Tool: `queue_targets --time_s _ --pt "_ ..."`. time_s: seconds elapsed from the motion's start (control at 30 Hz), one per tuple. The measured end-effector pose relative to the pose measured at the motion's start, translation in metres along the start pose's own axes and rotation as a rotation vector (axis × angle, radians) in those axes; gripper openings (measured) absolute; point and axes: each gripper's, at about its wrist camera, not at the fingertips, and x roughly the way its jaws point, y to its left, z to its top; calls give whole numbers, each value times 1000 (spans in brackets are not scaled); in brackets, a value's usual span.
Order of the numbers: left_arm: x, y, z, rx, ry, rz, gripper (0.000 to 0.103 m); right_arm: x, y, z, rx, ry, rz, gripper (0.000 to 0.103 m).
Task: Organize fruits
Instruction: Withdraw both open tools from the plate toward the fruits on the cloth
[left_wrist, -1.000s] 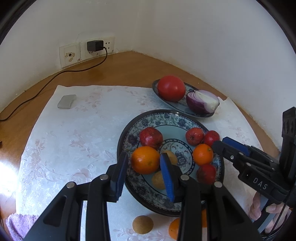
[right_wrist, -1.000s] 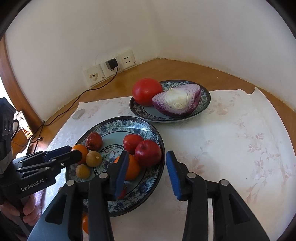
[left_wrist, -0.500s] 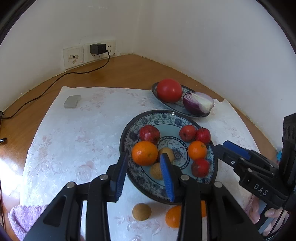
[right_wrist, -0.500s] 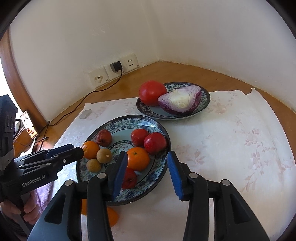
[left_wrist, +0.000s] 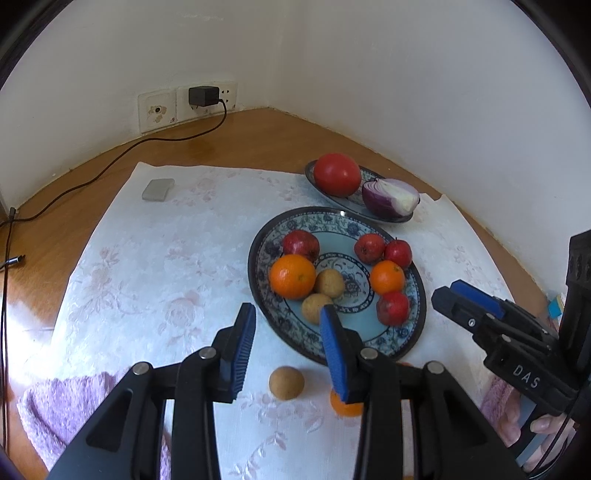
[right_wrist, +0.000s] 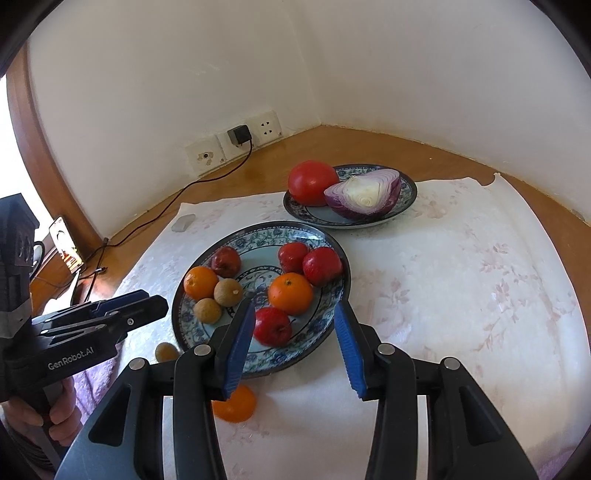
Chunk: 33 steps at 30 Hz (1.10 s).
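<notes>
A blue patterned plate holds two oranges, several small red fruits and two brown longans. A loose longan and a loose orange lie on the cloth in front of the plate. My left gripper is open and empty above the loose longan. My right gripper is open and empty above the plate's near rim, with the loose orange under its left finger.
A smaller plate at the back holds a tomato and a halved red onion. A grey block lies on the white cloth. A charger and cable run along the wall. A purple towel lies front left.
Both grippers have pulled back and up from the plate, so the loose longan and orange in front of it come into view. Both stay open.
</notes>
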Motion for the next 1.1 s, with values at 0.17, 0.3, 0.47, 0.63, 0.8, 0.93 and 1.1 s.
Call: queue_targets --time_s 0.17,0.3,0.47,0.63,0.8,0.93,1.1 --pt "-4 1 -8 -5 3 -1 37 -5 4 -4 -1 -2 2 46" --pt "-6 2 -13 -12 8 -4 37 -10 7 -9 -2 -1 3 46" --pt "-8 3 -20 -16 13 -7 37 -15 11 -17 2 2 4 46" --pt "-6 4 -27 -21 27 -13 37 -17 13 -23 4 9 3 46" --pt "-2 3 -32 -23 39 -17 37 -18 14 -29 12 21 6 46" --pt "3 1 -35 -19 46 -20 37 -18 16 -33 14 29 11 46" --pt "7 -2 -37 -9 48 -16 37 -17 16 -37 12 40 13 46"
